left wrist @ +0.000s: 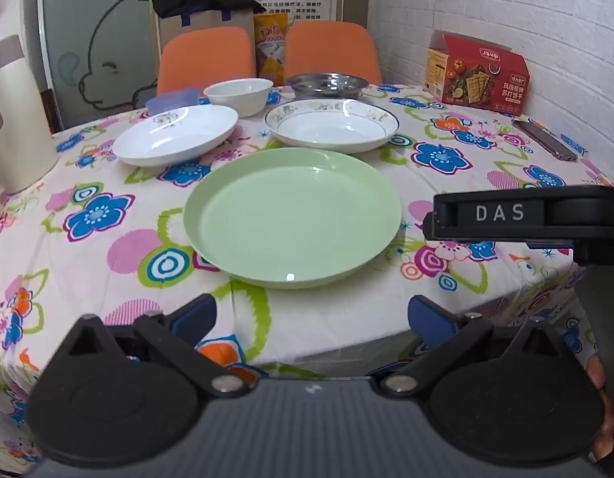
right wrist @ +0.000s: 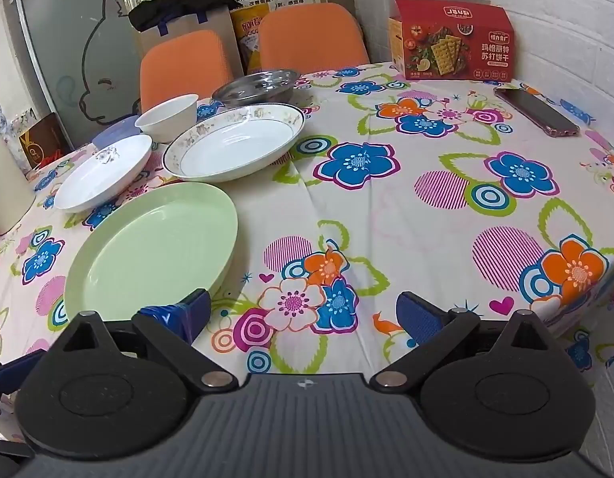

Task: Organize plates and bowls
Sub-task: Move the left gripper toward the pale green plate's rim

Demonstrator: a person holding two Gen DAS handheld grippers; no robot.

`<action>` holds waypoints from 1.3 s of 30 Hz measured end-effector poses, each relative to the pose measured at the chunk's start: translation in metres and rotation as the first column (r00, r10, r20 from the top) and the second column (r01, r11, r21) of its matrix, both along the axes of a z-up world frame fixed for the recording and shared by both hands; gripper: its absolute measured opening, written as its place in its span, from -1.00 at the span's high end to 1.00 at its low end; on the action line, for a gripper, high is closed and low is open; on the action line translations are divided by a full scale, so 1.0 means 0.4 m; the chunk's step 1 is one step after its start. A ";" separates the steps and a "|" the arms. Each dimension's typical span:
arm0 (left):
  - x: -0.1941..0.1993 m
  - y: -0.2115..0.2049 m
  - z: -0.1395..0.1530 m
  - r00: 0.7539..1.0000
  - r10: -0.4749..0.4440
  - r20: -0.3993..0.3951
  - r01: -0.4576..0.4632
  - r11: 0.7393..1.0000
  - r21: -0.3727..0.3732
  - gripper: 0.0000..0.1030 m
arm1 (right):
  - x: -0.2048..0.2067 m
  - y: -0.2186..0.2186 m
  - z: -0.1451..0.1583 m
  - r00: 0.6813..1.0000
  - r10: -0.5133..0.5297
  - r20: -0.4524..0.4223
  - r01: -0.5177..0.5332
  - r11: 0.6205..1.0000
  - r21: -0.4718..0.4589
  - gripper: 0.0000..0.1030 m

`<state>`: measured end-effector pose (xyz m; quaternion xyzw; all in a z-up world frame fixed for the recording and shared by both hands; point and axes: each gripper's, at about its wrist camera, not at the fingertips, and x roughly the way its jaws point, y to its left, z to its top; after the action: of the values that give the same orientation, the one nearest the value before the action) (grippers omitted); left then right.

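**Dishes grouped on the table's near-left side**

In the left wrist view, the large plate sits on the table at centre. At its 11 o'clock lies the small-motif plate; at its 1 o'clock lies the rimmed plate. None of the three touch. Between and behind those two stands the bowl, with a lidded container at its 9 o'clock and a metal dish at its 3 o'clock. Two chairs stand behind the table. A cracker box sits at the large plate's 2 o'clock, by the wall, with a phone in front of it.
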<state>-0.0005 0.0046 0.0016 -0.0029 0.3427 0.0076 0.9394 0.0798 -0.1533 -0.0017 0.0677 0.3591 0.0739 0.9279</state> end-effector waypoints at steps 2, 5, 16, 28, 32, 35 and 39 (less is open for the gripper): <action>-0.001 0.003 0.003 1.000 0.011 0.014 -0.011 1.000 0.004 -0.97 | -0.016 -0.006 0.015 1.000 -0.010 0.017 0.010 1.000 0.016 -0.70; 0.000 0.011 0.004 1.000 -0.005 0.018 0.006 1.000 -0.023 -0.97 | -0.010 0.008 0.015 1.000 -0.012 0.023 0.012 1.000 0.019 -0.70; -0.011 0.003 0.005 1.000 -0.006 0.026 0.007 1.000 -0.011 -0.97 | -0.009 -0.002 0.014 0.998 -0.018 0.057 0.016 0.999 0.028 -0.70; -0.006 0.003 0.005 0.999 -0.015 0.031 0.015 1.000 -0.006 -0.97 | -0.006 0.006 0.010 0.999 -0.015 0.051 0.015 1.000 0.014 -0.70; -0.004 0.004 0.005 0.999 -0.015 0.029 0.016 1.000 -0.005 -0.97 | -0.001 0.006 0.005 0.999 -0.018 0.042 0.017 1.000 0.014 -0.70; -0.003 0.004 0.006 0.999 -0.015 0.029 0.016 1.000 -0.006 -0.97 | 0.002 0.006 0.005 0.999 -0.016 0.041 0.015 1.000 0.012 -0.70; -0.001 0.005 0.007 0.999 -0.016 0.029 0.017 1.000 -0.003 -0.97 | 0.004 0.006 0.005 0.999 -0.014 0.042 0.014 1.000 0.012 -0.70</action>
<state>-0.0007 0.0065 0.0043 -0.0019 0.3293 -0.0009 0.9442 0.0812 -0.1511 0.0002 0.0740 0.3386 0.0709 0.9354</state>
